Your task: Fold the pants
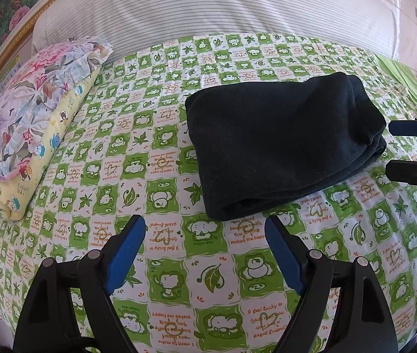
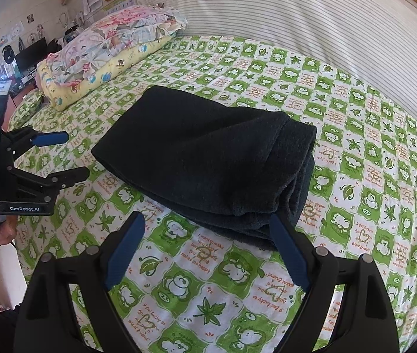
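At the far left of the bed (image 1: 179,264), seen from the left wrist, two pillows are stacked: a floral pillow (image 1: 38,111) lies on top of a yellow cartoon pillow (image 1: 32,176), both resting against the bed's left edge; behind them a framed flower picture (image 1: 11,8) hangs on the wall; a striped white bolster (image 1: 223,6) runs along the back of the bed. The left tongs (image 1: 205,223) hang spread wide over the green checked sheet, pinching nothing, with the sheet's print plain between the blue pads. Further right lie the pants (image 1: 282,144), dark and folded into a thick rectangular bundle, flat on the sheet near the middle of the bed, their layered edges facing right. At the right, the right tongs (image 2: 207,220) are spread wide too and empty; in the right wrist view the right blue pad overlaps the bundle's near corner, though whether it touches I cannot tell.
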